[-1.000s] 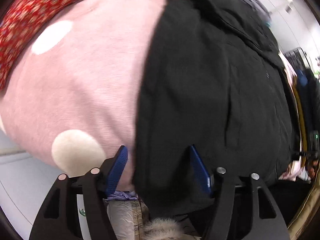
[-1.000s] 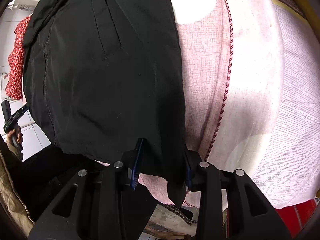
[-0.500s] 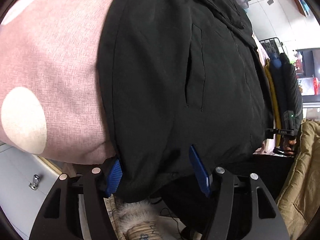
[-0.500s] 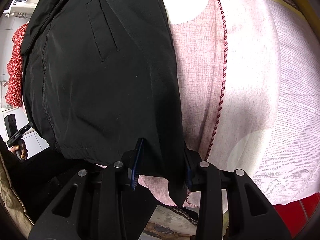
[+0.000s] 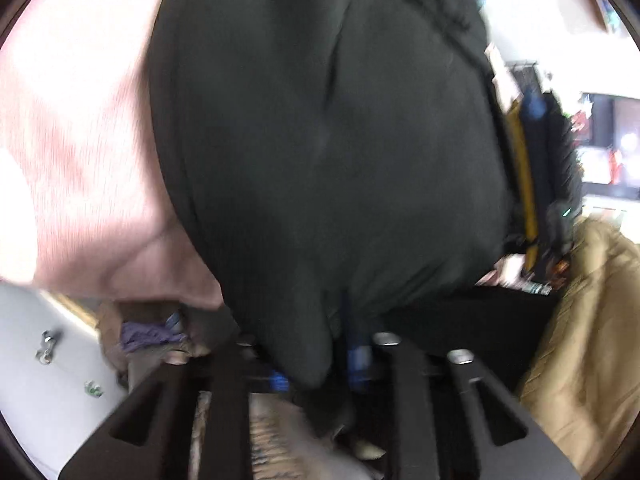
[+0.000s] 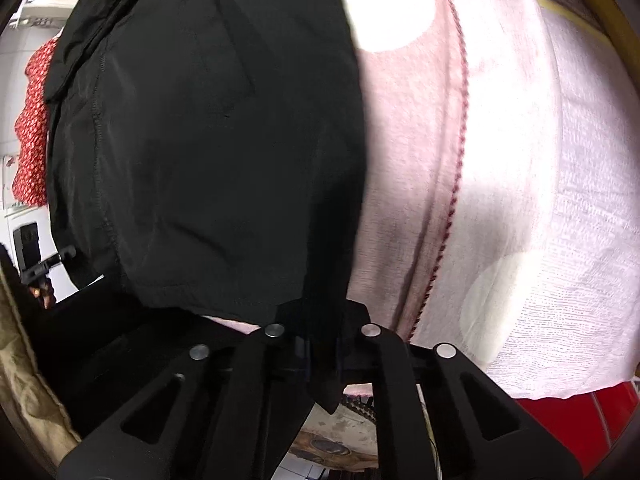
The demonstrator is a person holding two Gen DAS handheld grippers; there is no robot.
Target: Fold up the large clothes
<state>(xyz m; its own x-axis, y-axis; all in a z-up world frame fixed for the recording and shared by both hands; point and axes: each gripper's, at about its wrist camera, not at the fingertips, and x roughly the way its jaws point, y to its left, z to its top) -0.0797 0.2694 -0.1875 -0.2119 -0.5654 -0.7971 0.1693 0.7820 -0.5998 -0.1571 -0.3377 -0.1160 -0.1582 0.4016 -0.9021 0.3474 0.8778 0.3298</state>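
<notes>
A black jacket (image 5: 320,140) lies spread on a pink blanket with white spots (image 5: 80,160). In the left wrist view, which is blurred, my left gripper (image 5: 320,368) is at the jacket's near hem. Its jaws are closing, and a bunched fold of the black cloth sits pinched between the blue pads (image 5: 358,360). In the right wrist view the same jacket (image 6: 200,140) covers the left half and the blanket (image 6: 460,160) the right. My right gripper (image 6: 322,354) is shut on the jacket's other hem corner, and a black flap hangs below its jaws.
A tan padded coat (image 5: 592,340) lies at the right of the left wrist view, with hanging clothes (image 5: 536,152) behind it. A white cabinet front (image 5: 36,380) is at the lower left. Red floral cloth (image 6: 32,128) shows past the jacket, and a red object (image 6: 580,420) under the blanket's edge.
Both pairs of jaws have closed from wide apart onto the jacket's hem. The cloth at the left gripper has bunched up, and the left view has tilted further down.
</notes>
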